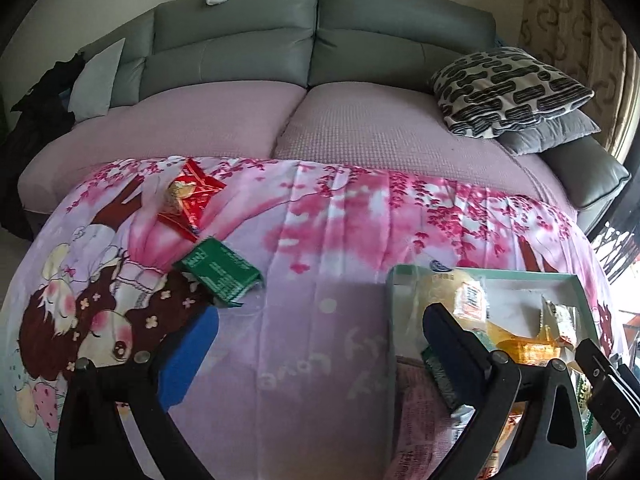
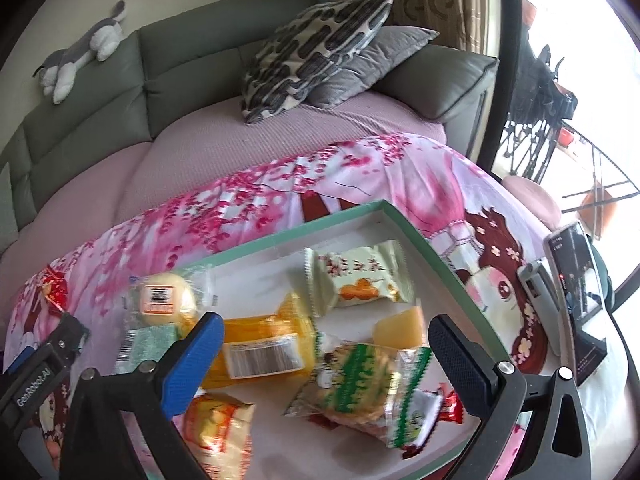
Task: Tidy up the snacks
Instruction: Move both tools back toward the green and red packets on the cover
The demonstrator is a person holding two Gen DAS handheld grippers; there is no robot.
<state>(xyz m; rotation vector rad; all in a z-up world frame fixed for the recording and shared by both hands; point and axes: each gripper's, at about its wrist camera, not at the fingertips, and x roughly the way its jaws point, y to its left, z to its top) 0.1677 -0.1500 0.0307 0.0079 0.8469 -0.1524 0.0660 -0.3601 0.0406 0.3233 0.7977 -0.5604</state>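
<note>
Two snacks still lie outside the tray (image 1: 576,280), up and left of my left hand-held gripper (image 1: 316,356).
Left view: jaws spread, empty; green packet (image 1: 220,276) nearest, lying diagonally, red packet (image 1: 191,199) beyond. Right view: right hand-held gripper (image 2: 324,356) released above the filled tray (image 2: 408,224).

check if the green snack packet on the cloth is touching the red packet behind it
Apart. The left wrist view shows a strip of pink cloth between the green packet and the red packet; their edges do not meet.
</note>
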